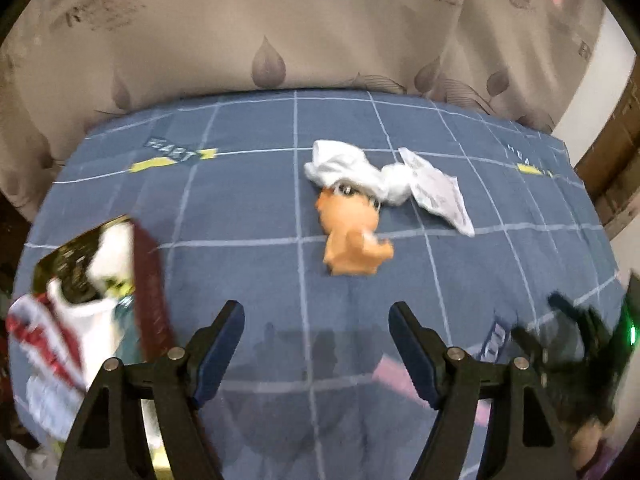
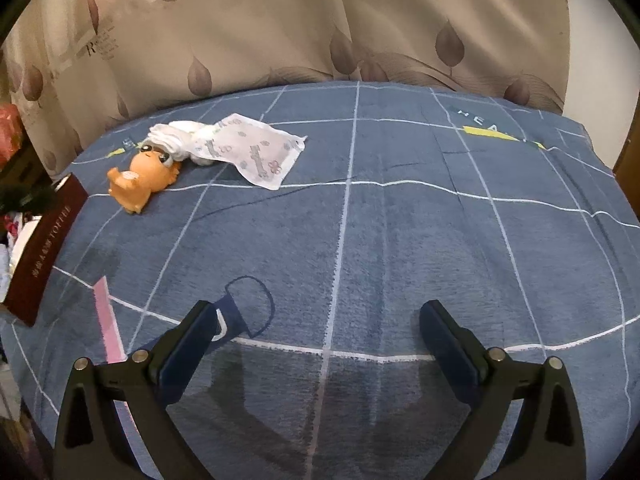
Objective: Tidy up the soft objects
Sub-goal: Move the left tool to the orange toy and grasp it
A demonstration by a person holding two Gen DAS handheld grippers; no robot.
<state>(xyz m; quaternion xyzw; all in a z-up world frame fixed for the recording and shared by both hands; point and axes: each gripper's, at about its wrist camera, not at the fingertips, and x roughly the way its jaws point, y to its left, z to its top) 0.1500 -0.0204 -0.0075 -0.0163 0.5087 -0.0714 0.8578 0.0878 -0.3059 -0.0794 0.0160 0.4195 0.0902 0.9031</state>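
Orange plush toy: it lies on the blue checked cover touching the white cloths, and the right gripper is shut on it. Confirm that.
Not quite. The orange plush toy does lie on the blue checked cover against the white cloths, but the right gripper is open and empty, well short of it, as the right wrist view shows.

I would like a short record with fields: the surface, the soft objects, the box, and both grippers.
surface: blue checked blanket
soft objects: orange plush toy touching white cloth; printed cloth beside them
box: dark red box, at the blanket's left edge
left gripper: open, empty
right gripper: open, empty
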